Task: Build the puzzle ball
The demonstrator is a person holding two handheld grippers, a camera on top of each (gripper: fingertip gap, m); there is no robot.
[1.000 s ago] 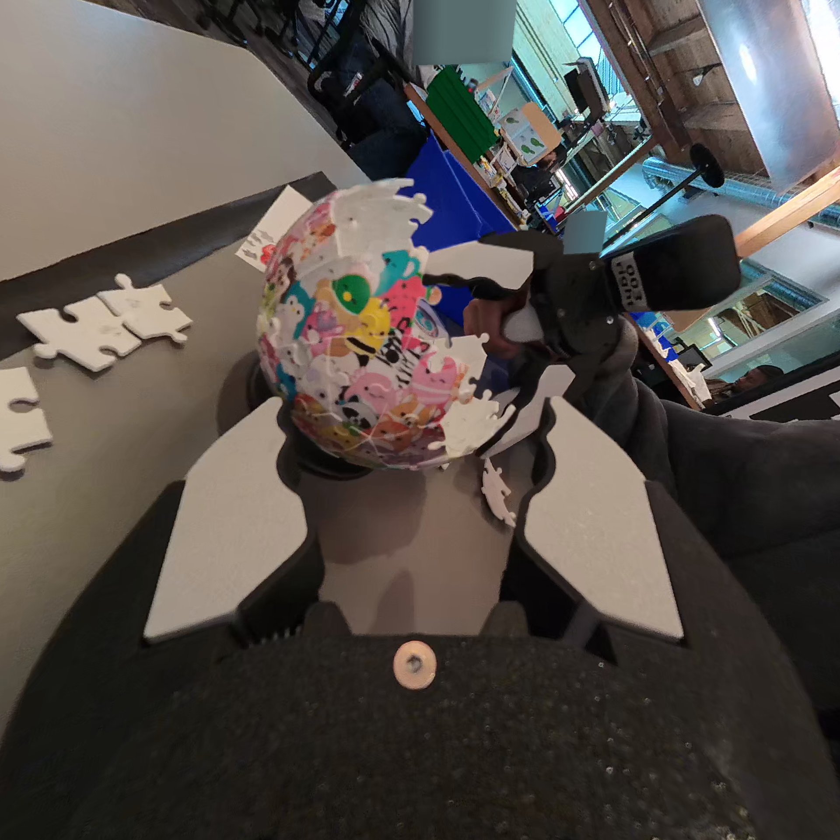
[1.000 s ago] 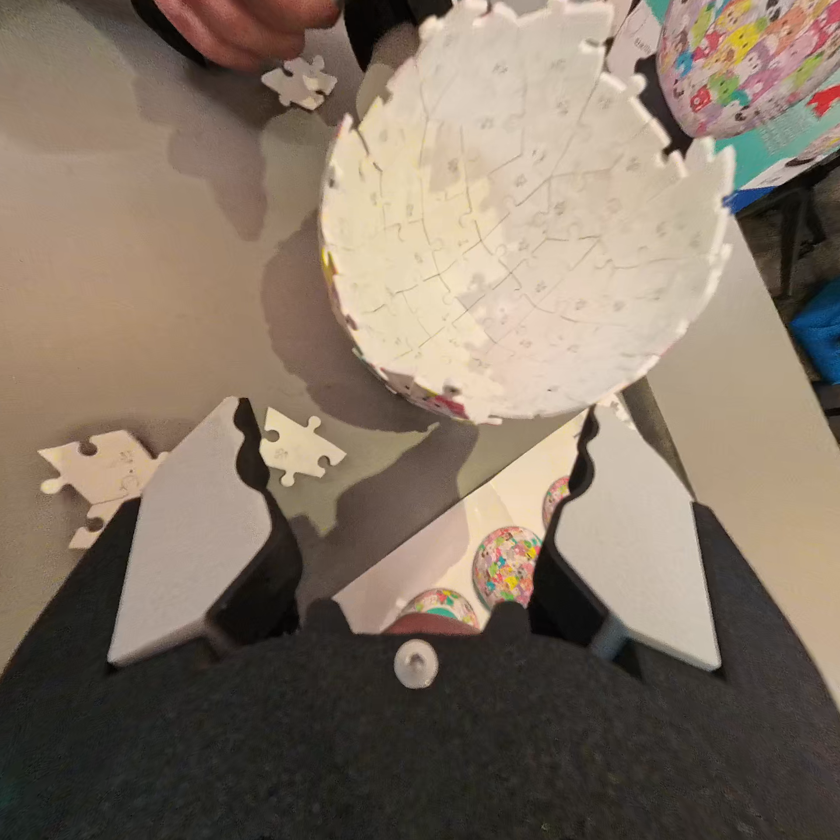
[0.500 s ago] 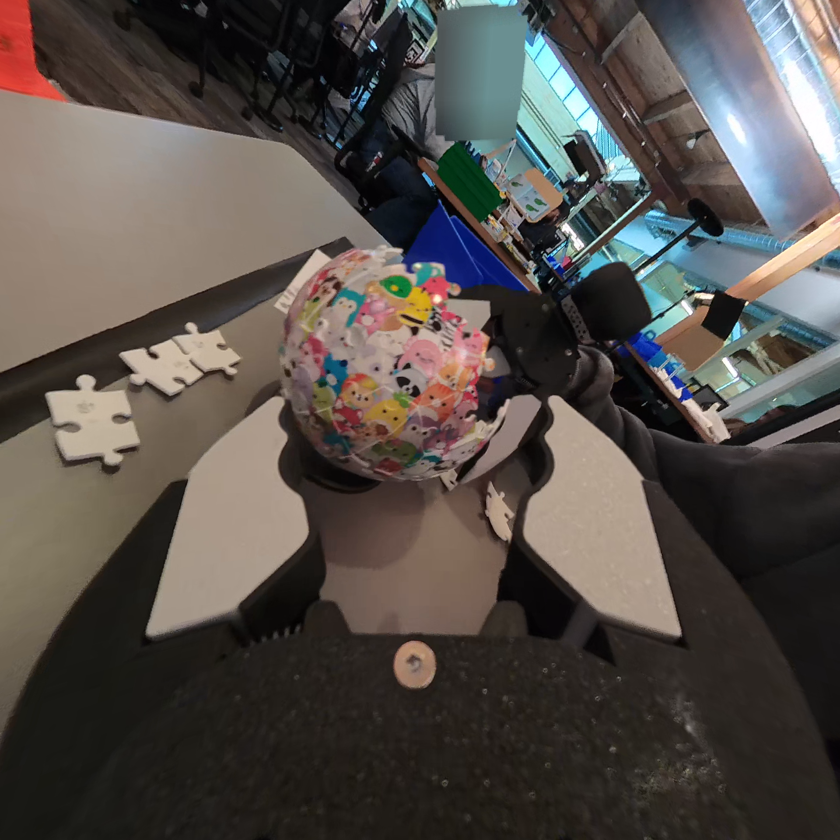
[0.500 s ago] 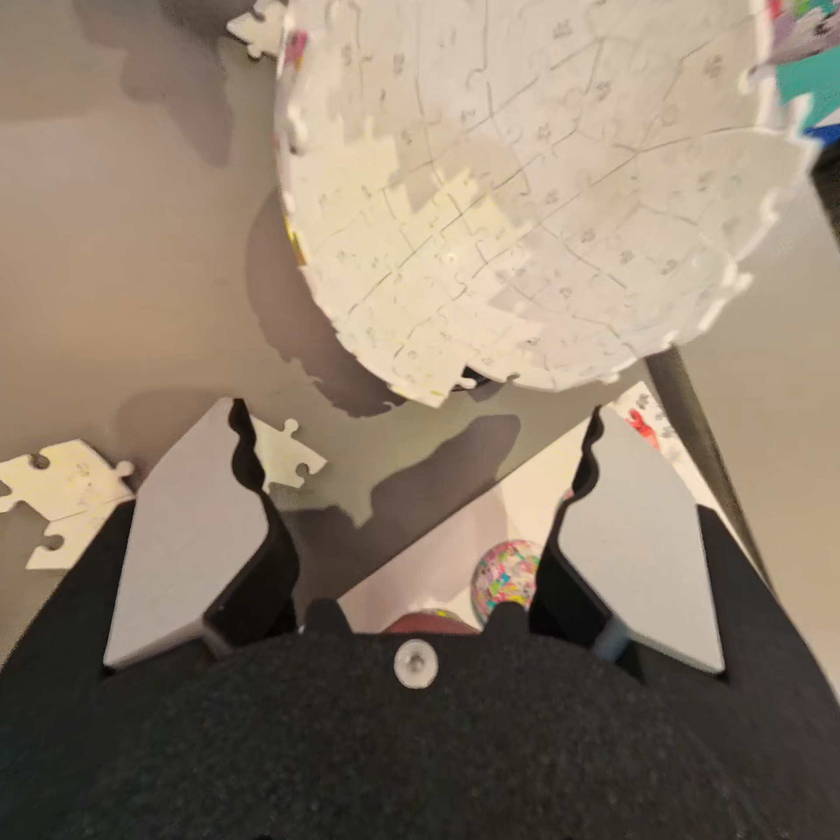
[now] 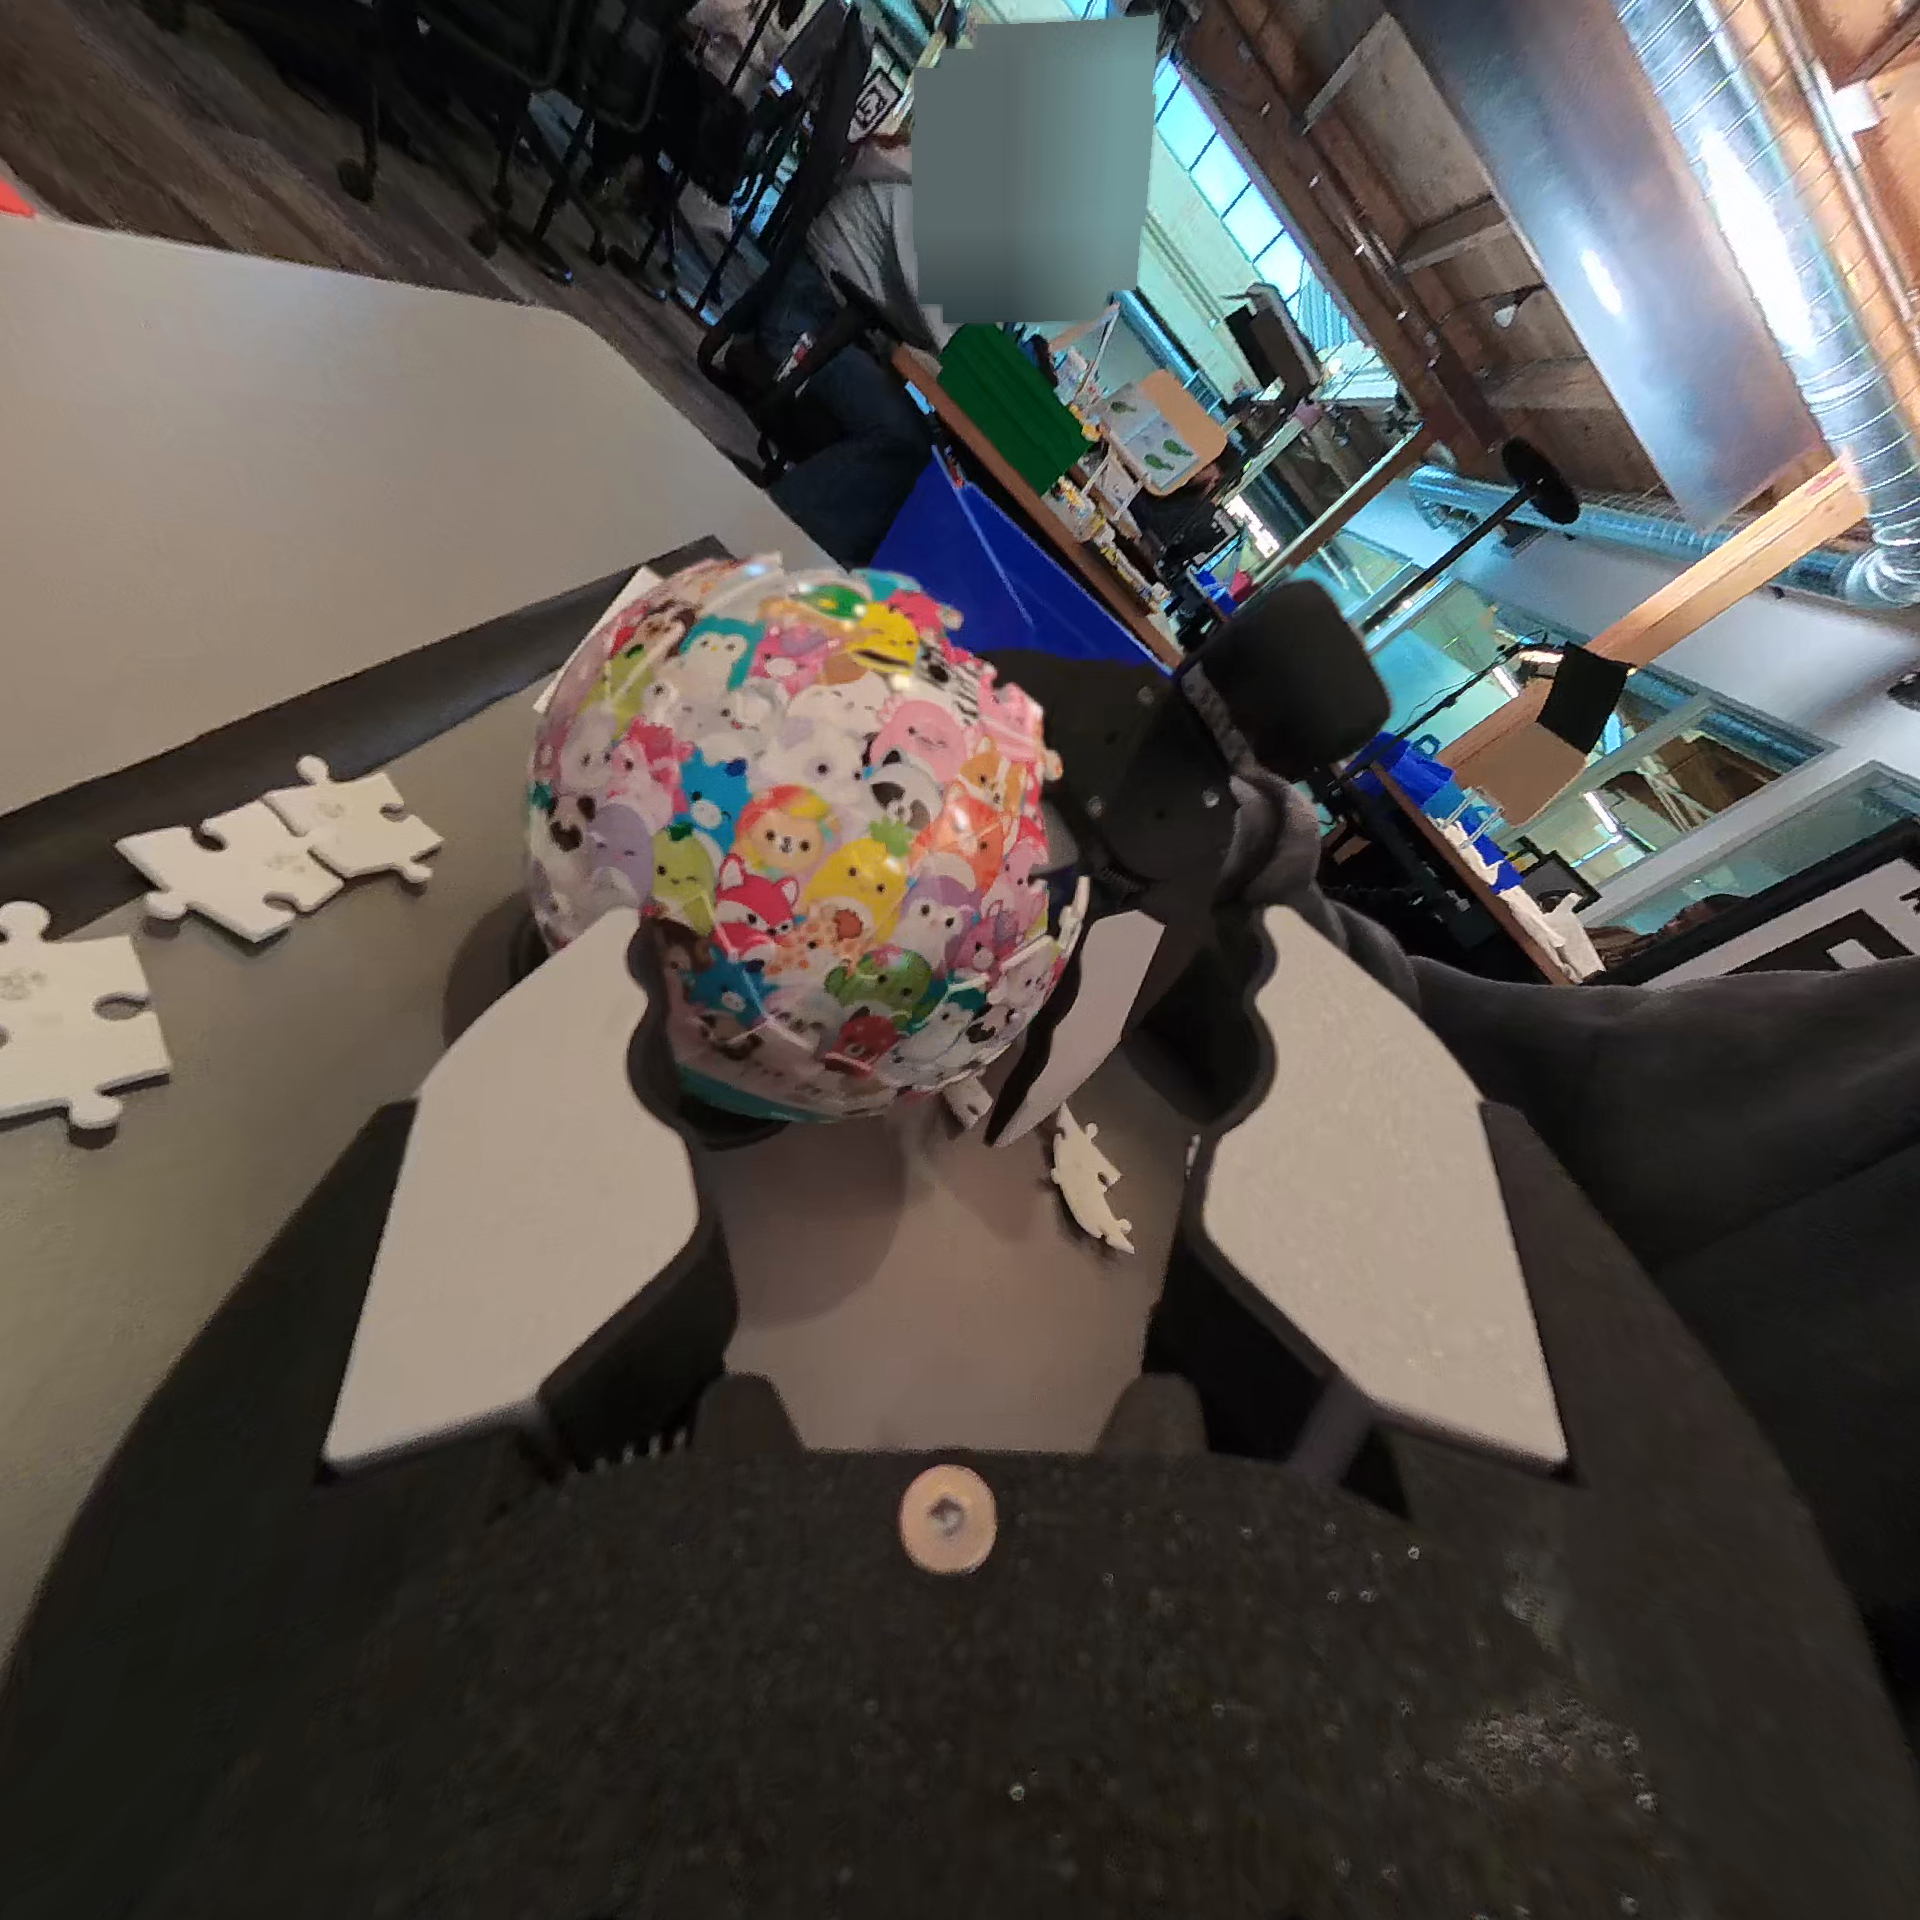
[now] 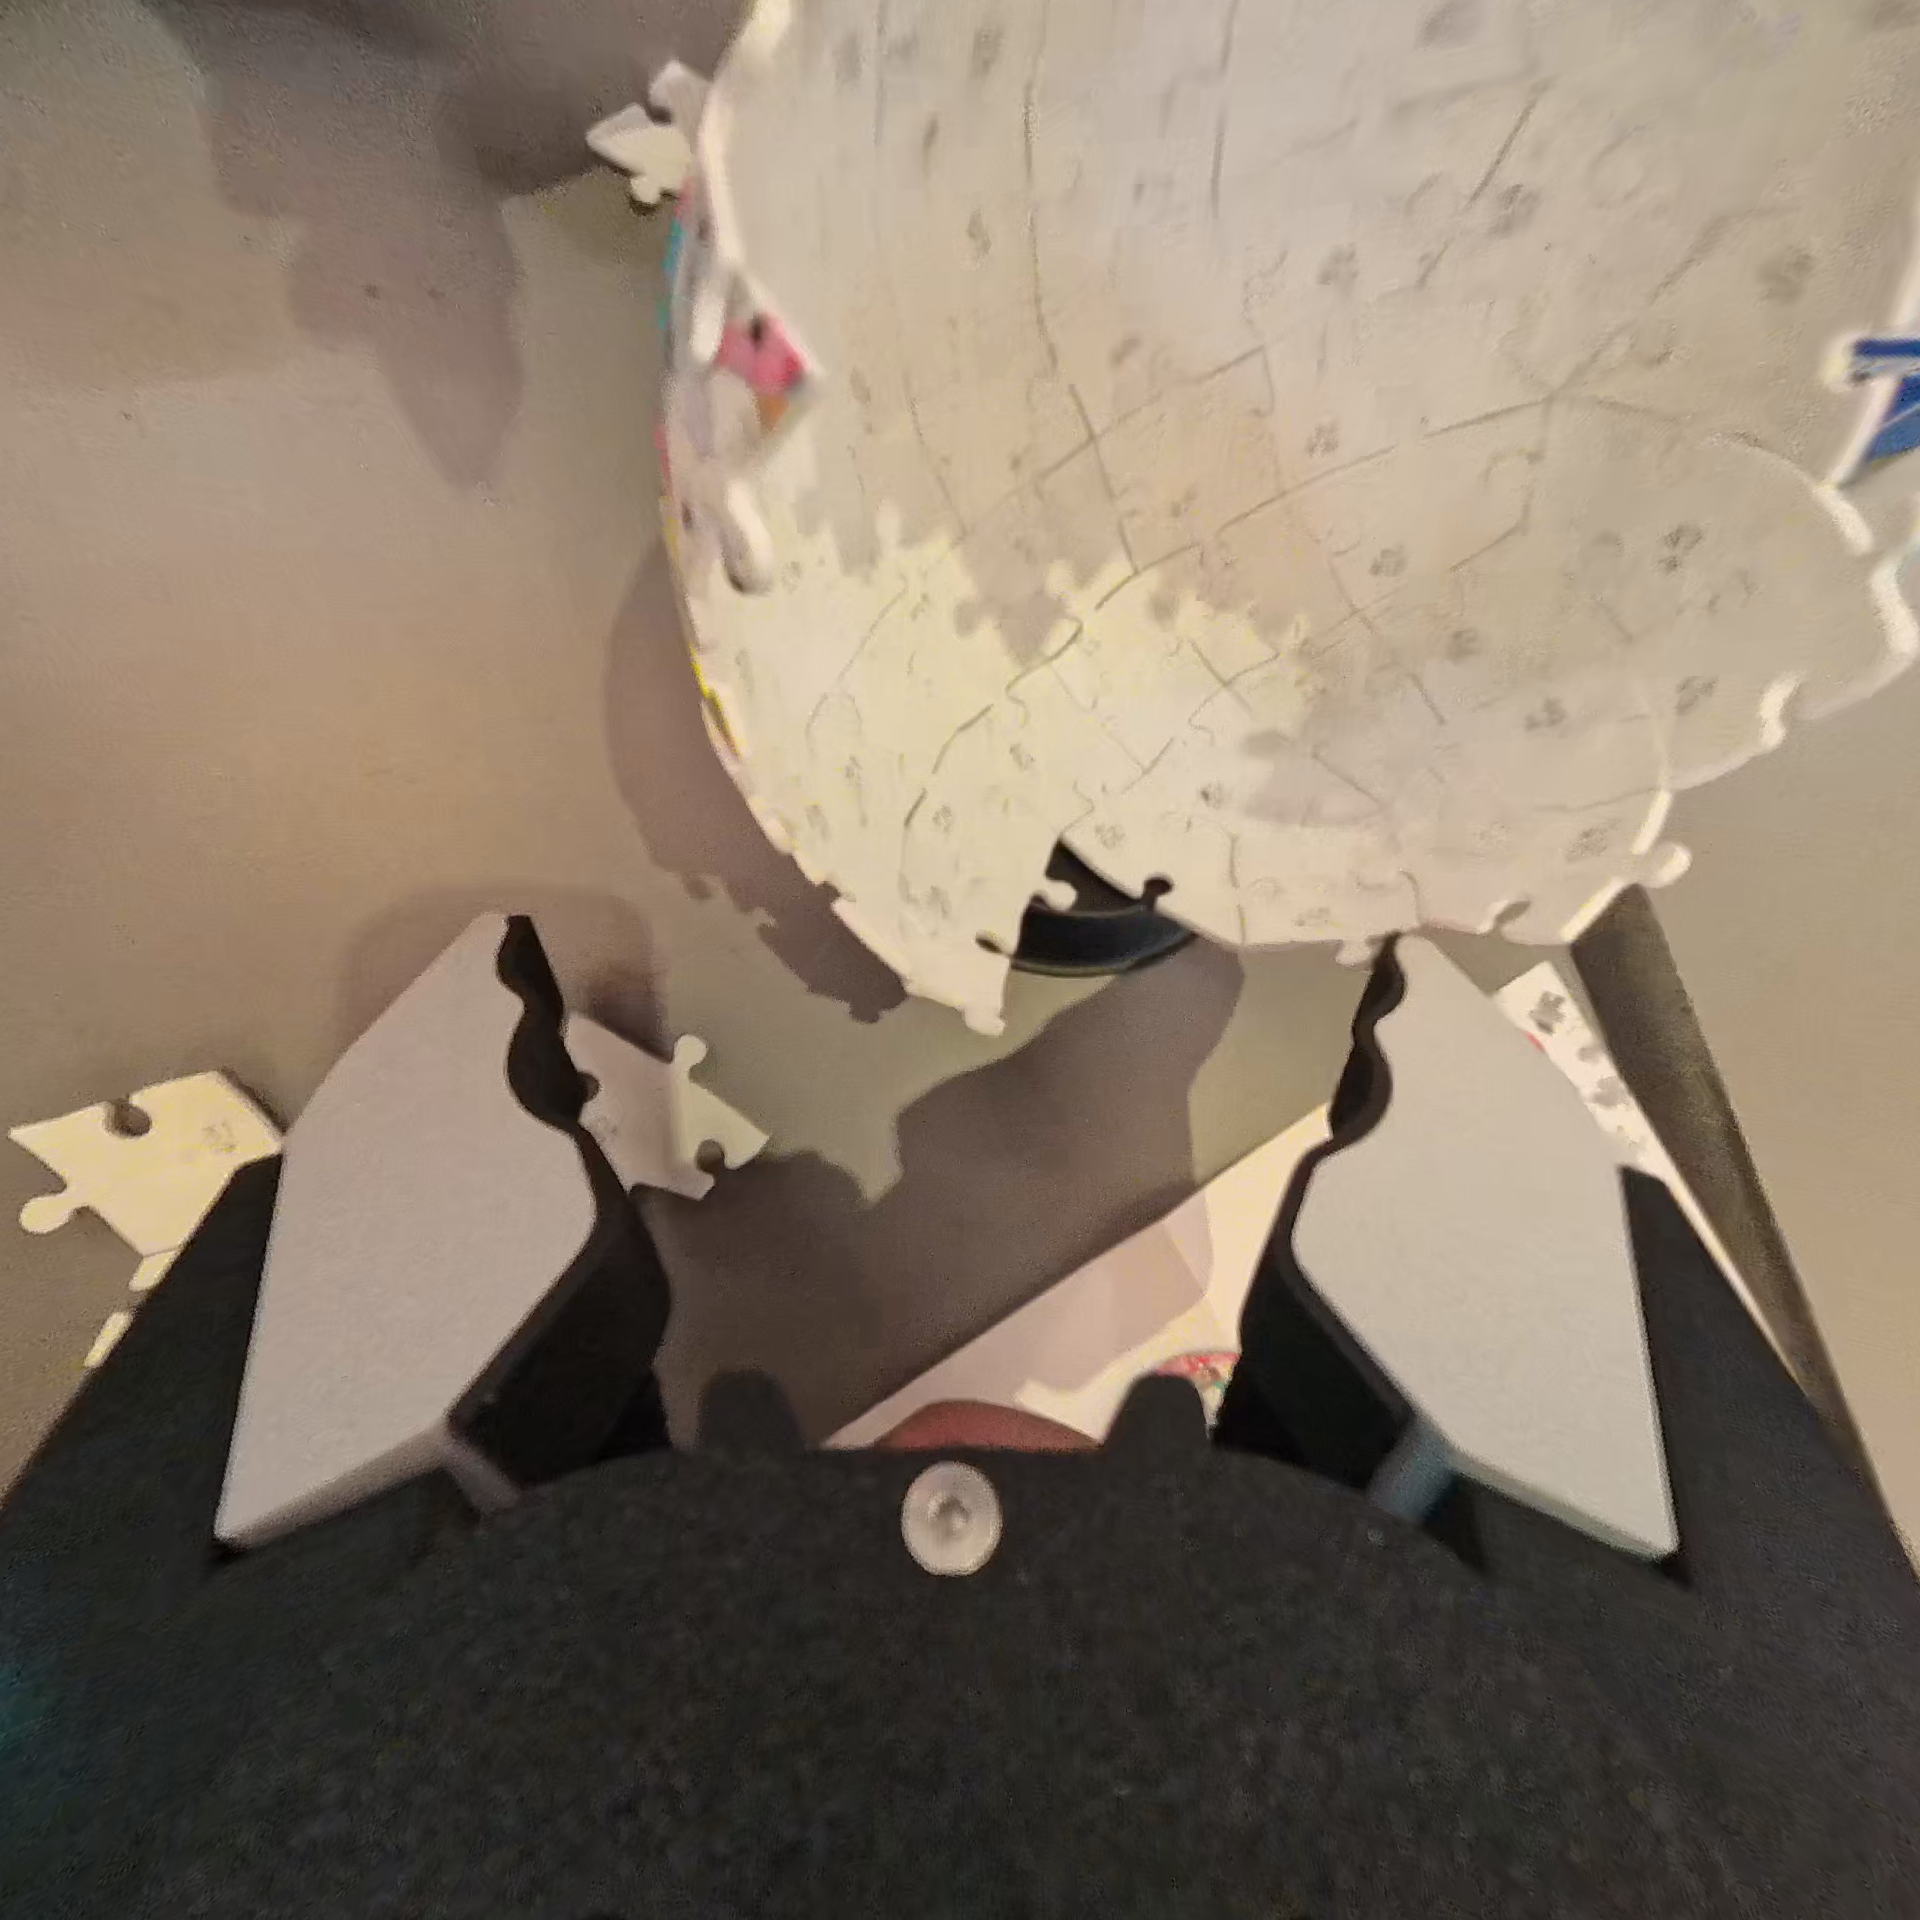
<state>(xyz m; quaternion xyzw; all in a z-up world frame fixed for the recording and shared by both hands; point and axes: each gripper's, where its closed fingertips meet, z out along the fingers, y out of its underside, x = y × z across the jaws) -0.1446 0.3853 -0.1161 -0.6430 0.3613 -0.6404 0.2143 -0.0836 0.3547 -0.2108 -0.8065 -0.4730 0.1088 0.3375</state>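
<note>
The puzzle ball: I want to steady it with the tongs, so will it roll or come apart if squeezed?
The puzzle ball is round, so a push would probably roll it off its dark stand. It is likely fragile: the right wrist view shows a hollow shell of interlocked pieces with a ragged open edge. Probably light, too.
</note>
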